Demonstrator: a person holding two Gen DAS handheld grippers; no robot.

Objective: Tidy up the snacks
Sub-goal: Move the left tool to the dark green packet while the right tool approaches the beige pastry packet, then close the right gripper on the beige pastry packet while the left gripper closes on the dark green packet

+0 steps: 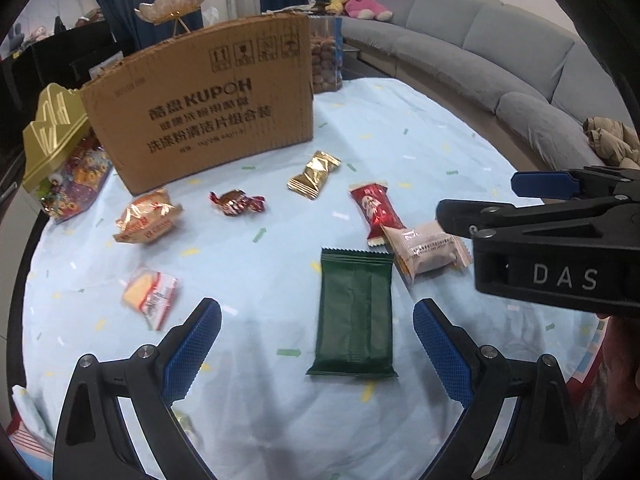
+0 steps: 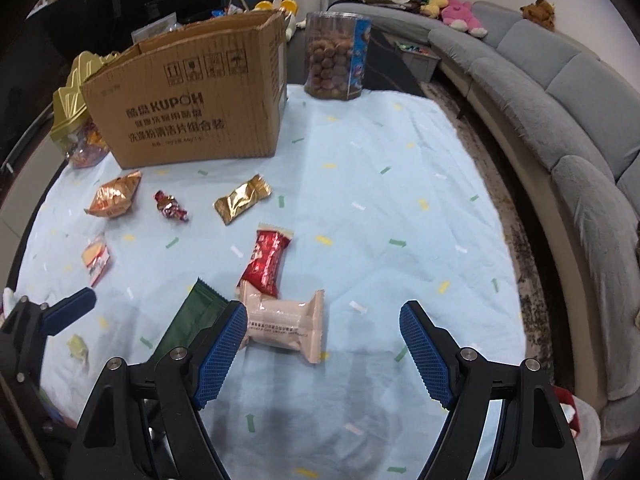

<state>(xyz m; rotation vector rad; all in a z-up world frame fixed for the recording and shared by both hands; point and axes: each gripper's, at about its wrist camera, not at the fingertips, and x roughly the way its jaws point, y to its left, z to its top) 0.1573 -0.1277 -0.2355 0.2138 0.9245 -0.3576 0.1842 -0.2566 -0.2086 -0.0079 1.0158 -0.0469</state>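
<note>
A: Both hand-held grippers, left [image 1: 316, 344] and right [image 2: 322, 354], are hanging wide open, empty, over the tabletop [image 2: 360, 184].

B: The pale pink wrapped snack [image 2: 286, 326] is overlapping the red foil packet [image 2: 266, 260]; the right one risks dragging both.

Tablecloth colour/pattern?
Light blue tablecloth with small scattered green, yellow and white arrows; clearest in right wrist view.

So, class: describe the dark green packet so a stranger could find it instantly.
Start at the cardboard box on the blue tablecloth. Come toward the camera, past the red packet. The dark green packet is the only flat, plain rectangle there.
</note>
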